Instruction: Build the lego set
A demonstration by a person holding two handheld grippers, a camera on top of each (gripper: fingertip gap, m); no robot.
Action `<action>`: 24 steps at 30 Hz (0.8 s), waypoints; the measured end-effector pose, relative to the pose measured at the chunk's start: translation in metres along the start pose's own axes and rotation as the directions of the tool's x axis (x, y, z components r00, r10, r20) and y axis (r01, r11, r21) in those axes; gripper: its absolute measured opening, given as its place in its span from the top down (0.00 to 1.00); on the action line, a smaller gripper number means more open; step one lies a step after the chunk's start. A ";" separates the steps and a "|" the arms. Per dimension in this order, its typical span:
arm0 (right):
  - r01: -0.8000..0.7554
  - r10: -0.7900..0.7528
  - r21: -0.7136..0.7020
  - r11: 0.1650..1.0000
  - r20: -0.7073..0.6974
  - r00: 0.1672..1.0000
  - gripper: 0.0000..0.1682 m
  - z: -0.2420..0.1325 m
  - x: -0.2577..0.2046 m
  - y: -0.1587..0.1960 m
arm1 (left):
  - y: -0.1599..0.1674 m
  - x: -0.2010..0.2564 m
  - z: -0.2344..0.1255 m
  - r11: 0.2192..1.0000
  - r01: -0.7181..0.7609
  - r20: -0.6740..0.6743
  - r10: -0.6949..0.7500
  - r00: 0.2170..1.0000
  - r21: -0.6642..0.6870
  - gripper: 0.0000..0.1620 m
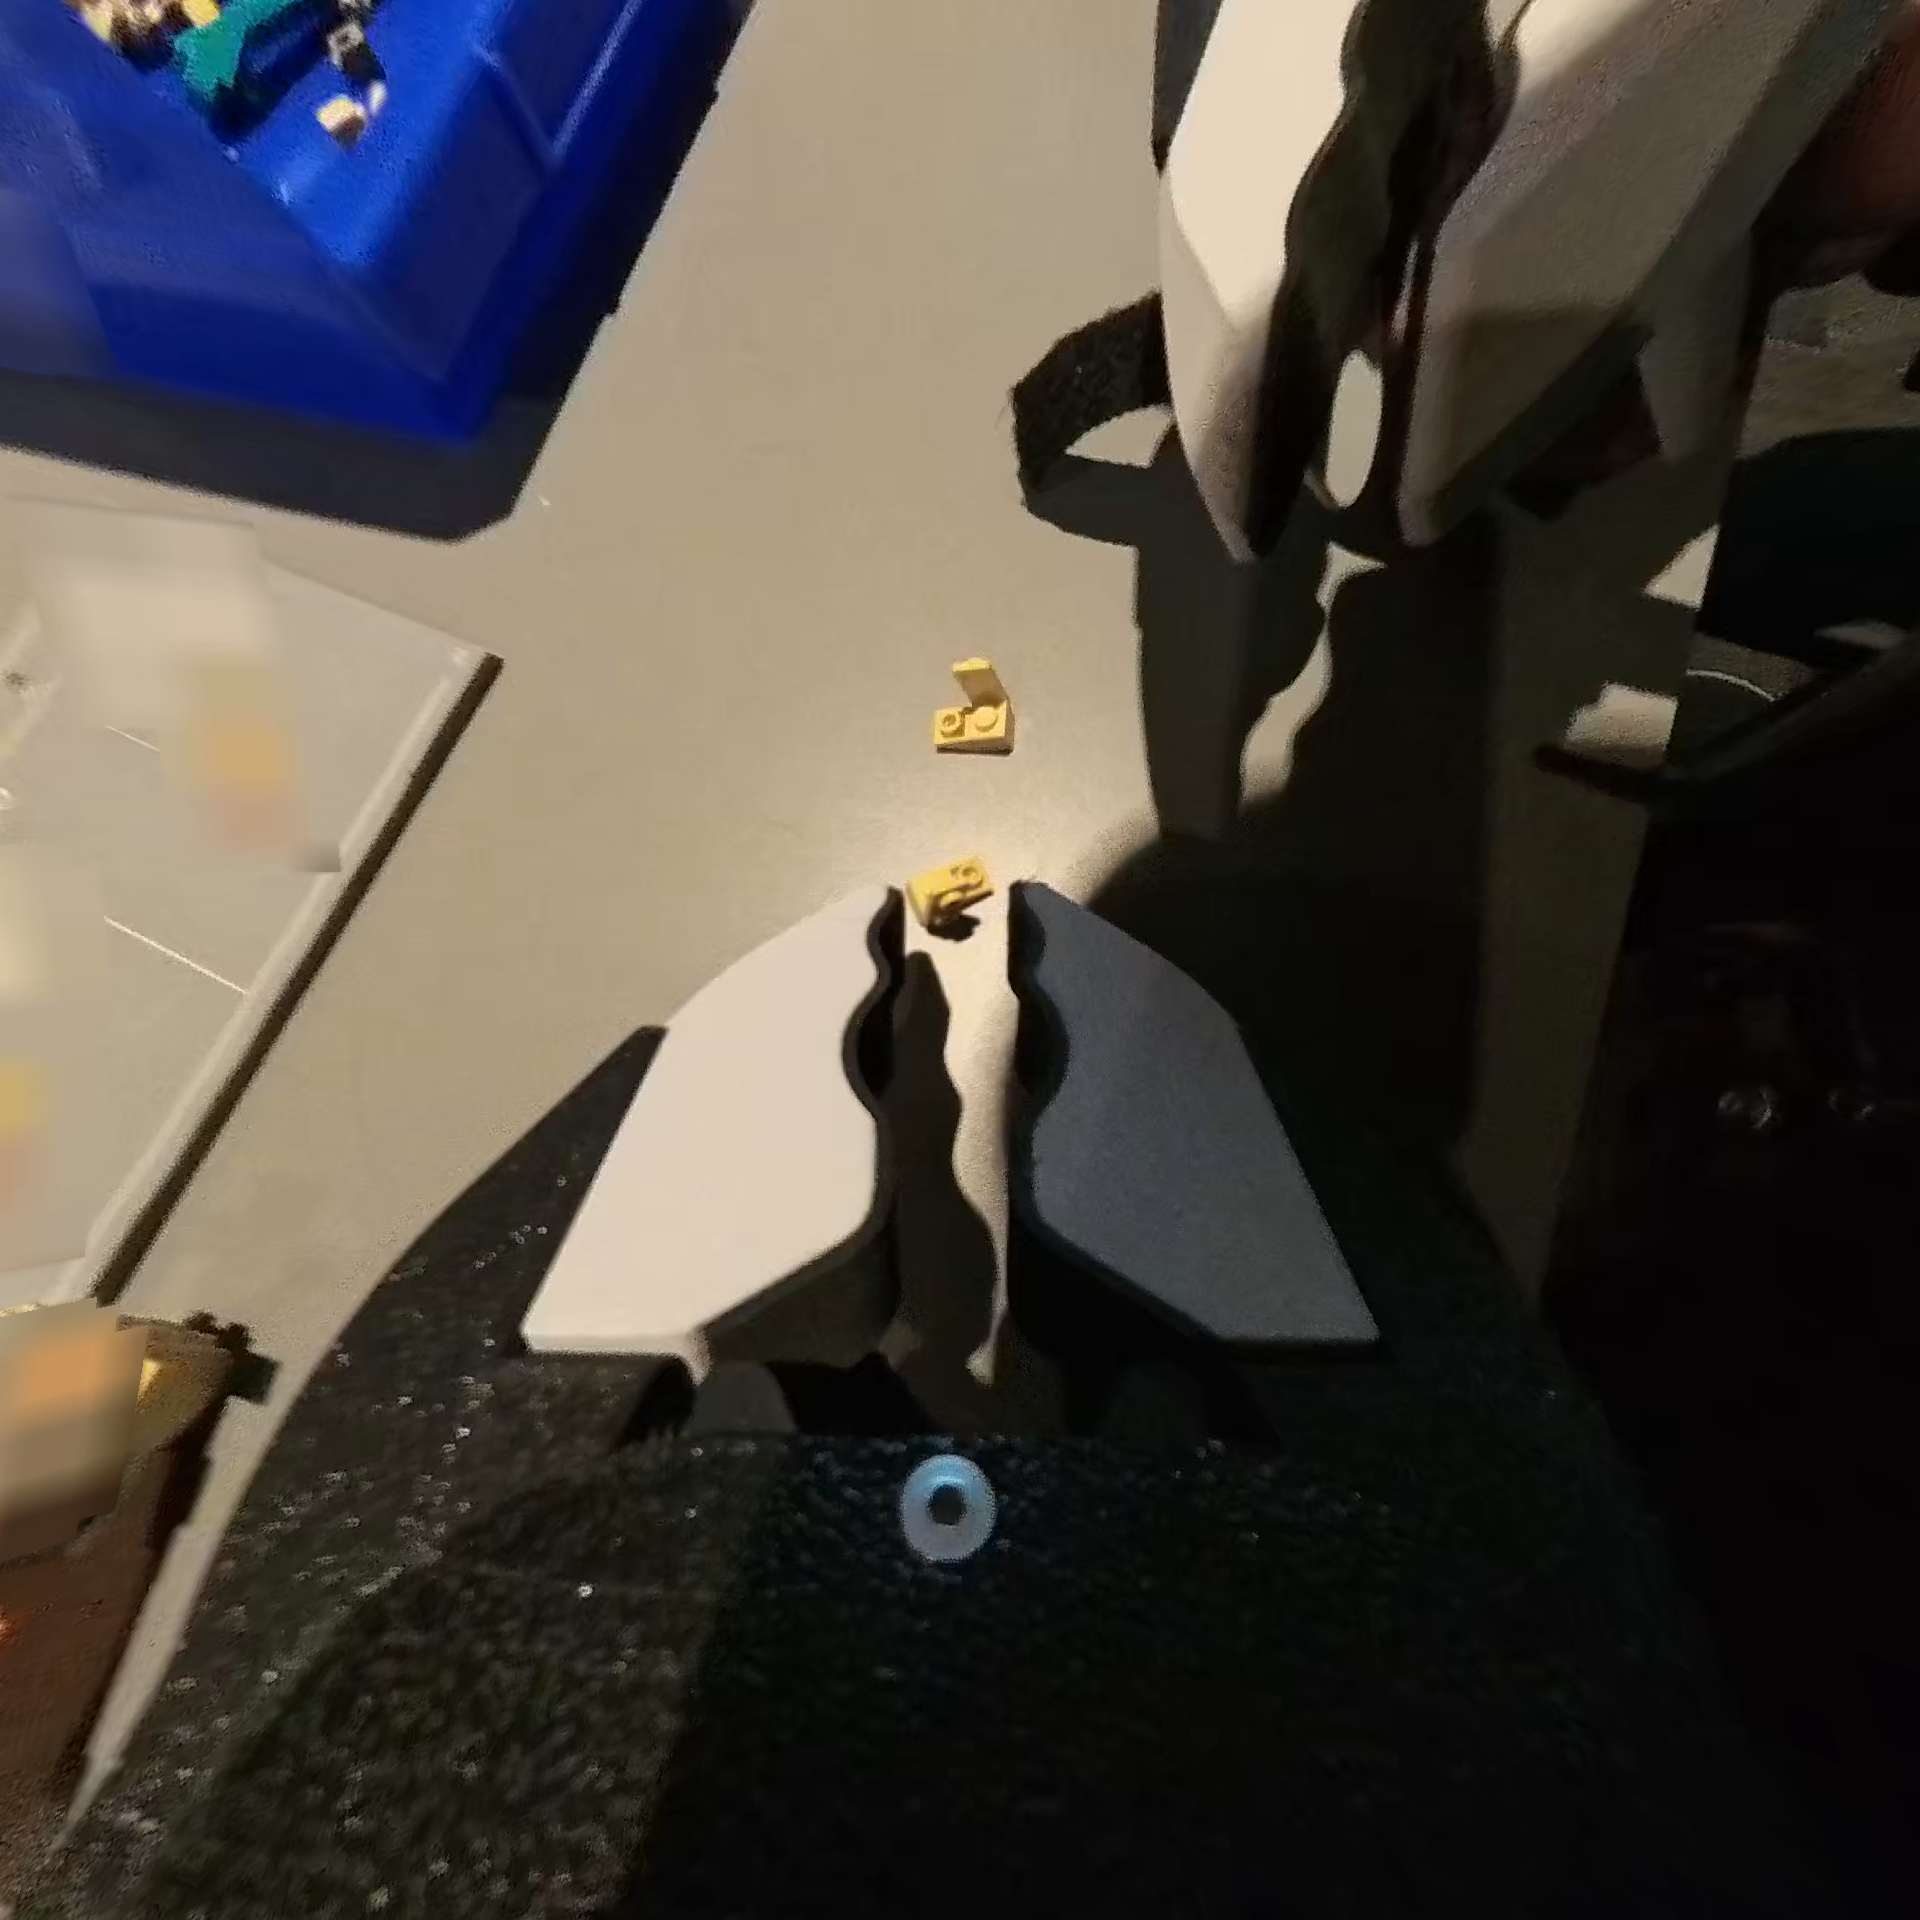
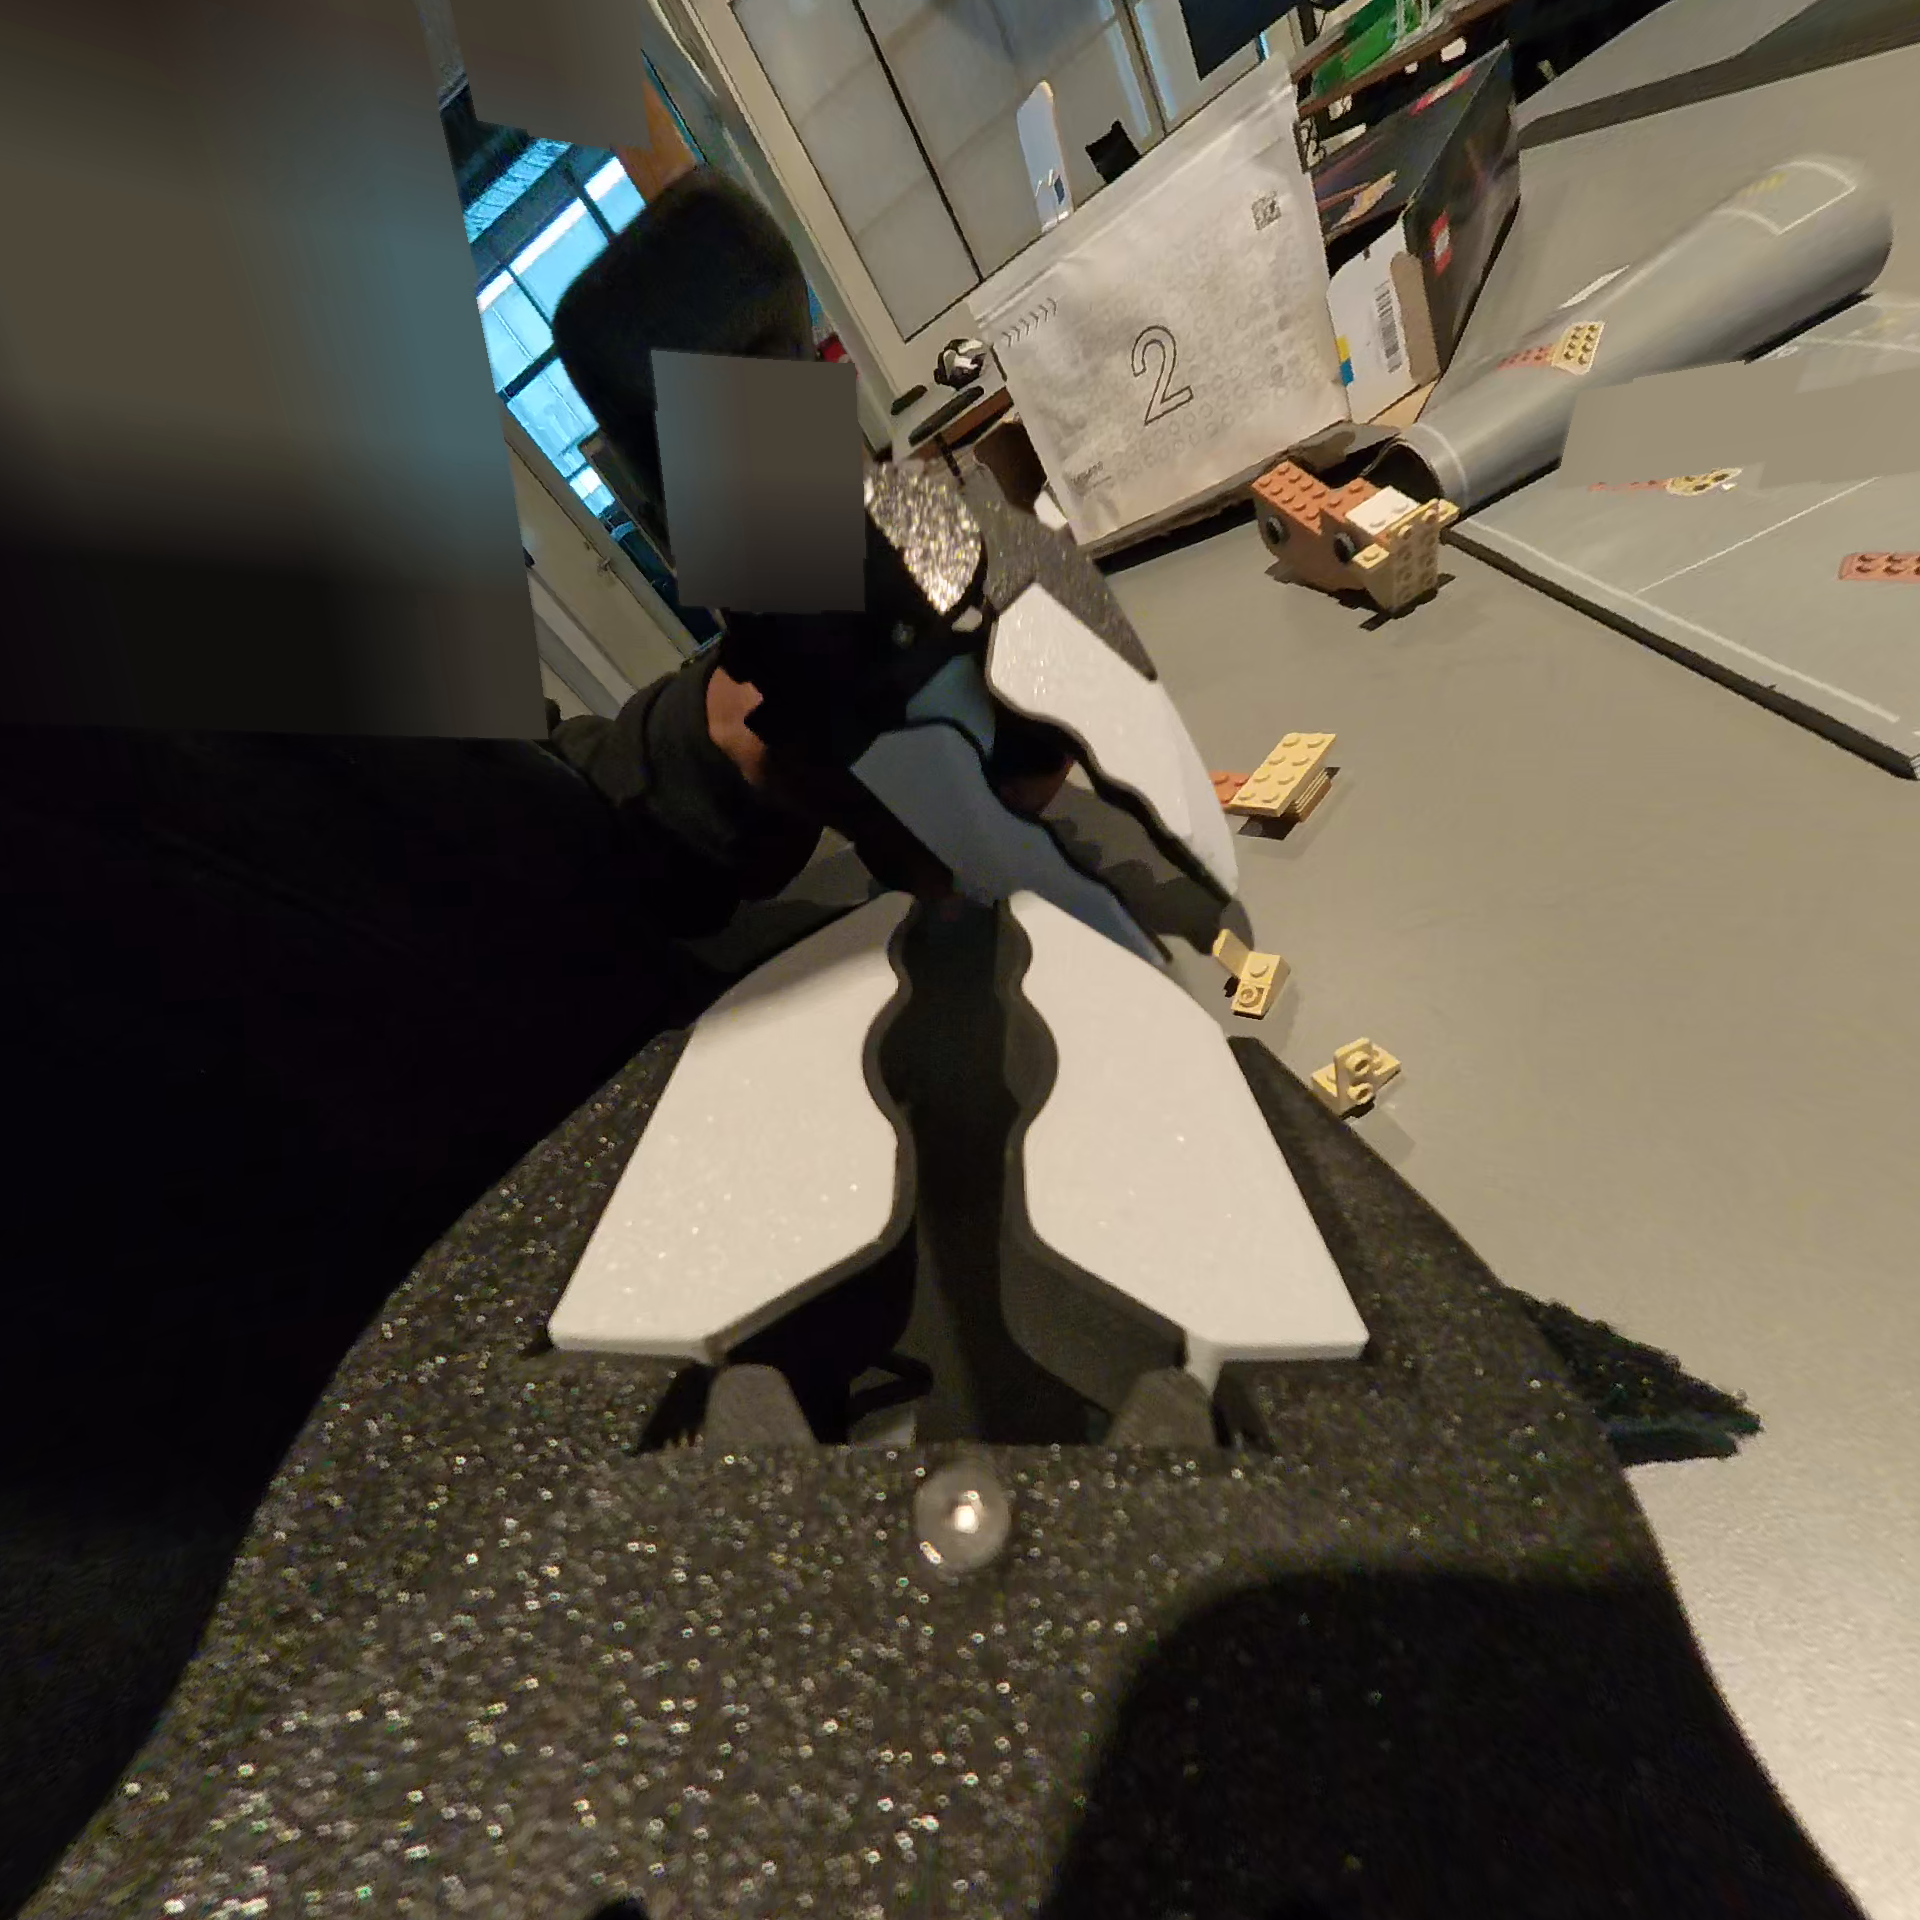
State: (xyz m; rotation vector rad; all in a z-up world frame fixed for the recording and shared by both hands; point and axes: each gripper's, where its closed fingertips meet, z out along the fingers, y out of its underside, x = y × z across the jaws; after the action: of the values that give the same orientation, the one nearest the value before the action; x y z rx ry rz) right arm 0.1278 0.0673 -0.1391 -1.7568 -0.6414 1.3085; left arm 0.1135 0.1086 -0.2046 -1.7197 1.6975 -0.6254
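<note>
The left gripper (image 1: 956, 904) stands low over the worktop (image 1: 727, 623), jaws slightly apart around a small tan bracket piece (image 1: 948, 888), perhaps not yet touching it. The right gripper (image 2: 961, 914) waits open and empty. Next the left must close gently on it.

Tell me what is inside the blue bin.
The blue bin holds loose bricks near the picture's top edge: teal, dark, yellow and a small tan one. The view is blurred and the frame cuts the bin off, so the rest is unseen.
</note>
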 end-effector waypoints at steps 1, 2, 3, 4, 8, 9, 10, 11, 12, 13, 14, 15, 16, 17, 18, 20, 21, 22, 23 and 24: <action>0.000 0.000 0.000 1.000 0.001 1.000 0.93 0.000 0.000 0.000 | 0.001 0.000 0.001 1.000 0.009 0.014 -0.009 1.000 -0.003 0.89; -0.001 0.001 0.000 1.000 0.002 1.000 0.93 0.000 0.000 0.000 | 0.001 -0.001 0.003 1.000 0.017 0.040 -0.016 0.999 -0.008 0.89; -0.001 0.001 -0.001 1.000 0.003 1.000 0.93 0.000 0.000 0.000 | 0.002 -0.004 0.004 1.000 0.021 0.075 -0.020 0.997 -0.015 0.89; -0.002 0.002 -0.002 1.000 0.004 1.000 0.93 0.000 0.000 0.000 | 0.002 -0.005 0.006 1.000 0.017 0.102 -0.015 0.995 -0.020 0.89; -0.001 0.001 -0.002 1.000 0.006 1.000 0.93 0.000 0.000 0.000 | 0.003 -0.005 0.011 0.999 0.003 0.135 0.002 0.991 -0.038 0.92; 0.000 0.000 -0.001 1.000 0.006 1.000 0.93 0.000 -0.001 0.000 | 0.003 -0.004 0.012 0.999 -0.006 0.133 0.010 0.991 -0.033 0.95; 0.000 0.000 -0.001 1.000 0.006 1.000 0.93 0.000 -0.001 0.000 | 0.003 -0.004 0.012 0.999 -0.015 0.133 0.019 0.991 -0.030 0.95; 0.000 0.000 -0.001 1.000 0.006 1.000 0.93 0.000 -0.001 0.000 | 0.003 -0.004 0.011 0.999 -0.029 0.127 0.033 0.991 -0.030 0.95; 0.001 -0.001 -0.002 1.000 0.006 1.000 0.93 0.000 -0.001 0.000 | 0.003 -0.004 0.010 0.999 -0.044 0.126 0.048 0.991 -0.027 0.95; 0.001 -0.001 -0.001 1.000 0.006 1.000 0.93 0.000 -0.001 0.000 | 0.003 -0.005 0.009 0.998 -0.059 0.126 0.062 0.990 -0.023 0.95; 0.001 -0.001 -0.002 1.000 0.007 1.000 0.93 0.000 -0.001 0.000 | 0.002 -0.005 0.007 0.997 -0.074 0.120 0.075 0.990 -0.016 0.95; 0.001 -0.001 -0.002 1.000 0.007 1.000 0.93 0.000 -0.001 0.000 | 0.002 -0.005 0.005 0.996 -0.089 0.111 0.089 0.990 -0.005 0.95; 0.001 -0.001 -0.003 1.000 0.007 1.000 0.93 0.000 -0.001 0.000 | 0.001 -0.006 0.002 0.995 -0.102 0.101 0.101 0.990 0.007 0.95; 0.001 -0.001 -0.004 1.000 0.008 1.000 0.93 0.000 -0.001 0.000 | 0.000 -0.008 -0.002 0.994 -0.109 0.091 0.107 0.990 0.023 0.95; 0.000 0.000 -0.006 1.000 0.009 1.000 0.92 0.000 -0.001 0.001 | -0.001 -0.009 -0.007 0.993 -0.111 0.071 0.108 0.992 0.045 0.96; -0.002 0.002 -0.009 1.000 0.012 1.000 0.92 0.001 -0.001 0.001 | -0.003 -0.015 -0.018 0.991 -0.093 0.031 0.091 0.995 0.098 0.96; -0.002 0.002 -0.012 1.000 0.012 1.000 0.92 0.001 -0.001 0.001 | -0.004 -0.019 -0.024 0.990 -0.075 0.013 0.073 0.997 0.123 0.96; -0.002 0.002 -0.014 1.000 0.012 1.000 0.92 0.001 -0.001 0.002 | -0.004 -0.023 -0.029 0.989 -0.047 0.000 0.048 0.999 0.142 0.96; -0.002 0.002 -0.017 1.000 0.011 1.000 0.92 0.002 -0.001 0.002 | -0.004 -0.029 -0.034 0.987 -0.014 -0.006 0.015 1.000 0.157 0.95; 0.000 0.001 -0.019 1.000 0.009 1.000 0.92 0.002 -0.001 0.002 | -0.003 -0.034 -0.039 0.985 0.015 -0.011 -0.013 1.000 0.170 0.95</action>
State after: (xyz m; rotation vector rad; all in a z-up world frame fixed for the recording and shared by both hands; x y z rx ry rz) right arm 0.1257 0.0662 -0.1409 -1.7676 -0.6604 1.3151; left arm 0.0857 0.1378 -0.1729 -1.6120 1.5914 -0.7636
